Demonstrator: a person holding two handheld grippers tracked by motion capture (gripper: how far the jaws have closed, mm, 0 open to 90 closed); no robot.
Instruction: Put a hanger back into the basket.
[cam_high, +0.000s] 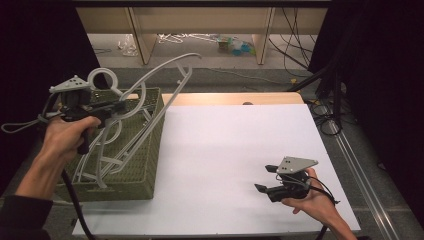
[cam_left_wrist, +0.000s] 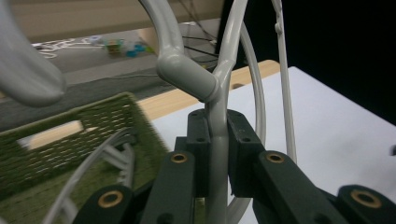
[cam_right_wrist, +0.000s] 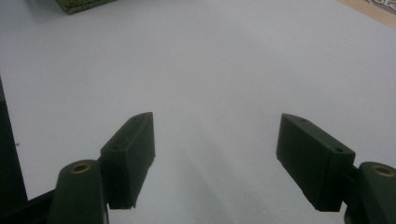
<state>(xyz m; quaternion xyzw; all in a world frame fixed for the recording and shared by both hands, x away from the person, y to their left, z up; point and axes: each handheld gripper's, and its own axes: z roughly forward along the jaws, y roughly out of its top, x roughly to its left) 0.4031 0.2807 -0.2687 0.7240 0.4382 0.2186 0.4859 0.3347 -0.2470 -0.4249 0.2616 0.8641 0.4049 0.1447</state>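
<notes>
Pale grey plastic hanger (cam_high: 165, 75), olive-green woven basket (cam_high: 150, 150), white table sheet (cam_high: 225, 165), black jaws on both grippers, light wood table edge (cam_high: 235, 98).

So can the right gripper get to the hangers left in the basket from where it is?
Probably yes. The right gripper is open and holds nothing, with bare white table between it and the basket. The lifted hanger and left gripper could crowd it.
</notes>
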